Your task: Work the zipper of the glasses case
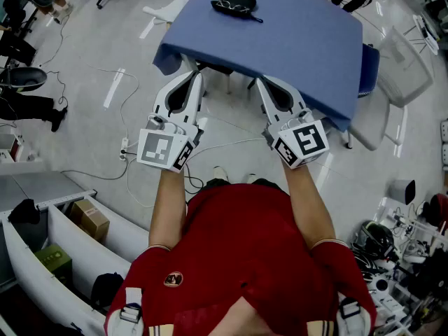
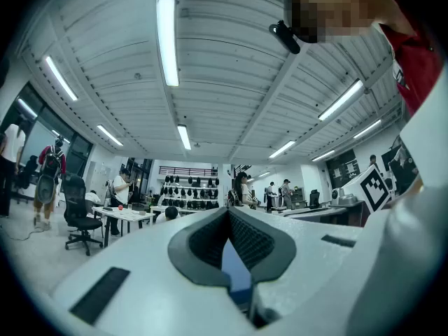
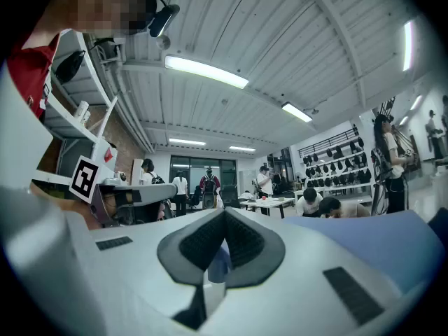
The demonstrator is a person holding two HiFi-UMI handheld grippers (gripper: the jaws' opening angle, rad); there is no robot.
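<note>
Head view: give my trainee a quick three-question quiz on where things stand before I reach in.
1. True or false: the left gripper is shut on the glasses case.
2. Where on the blue table does the case lie? A) at the person's near edge B) at the far end C) hanging off one side
3. Fill in: the fingers of the right gripper are ____ (open or shut).

Key: 1 false, since both grippers are held short of the table with nothing in them; 2 B; 3 shut.
</note>
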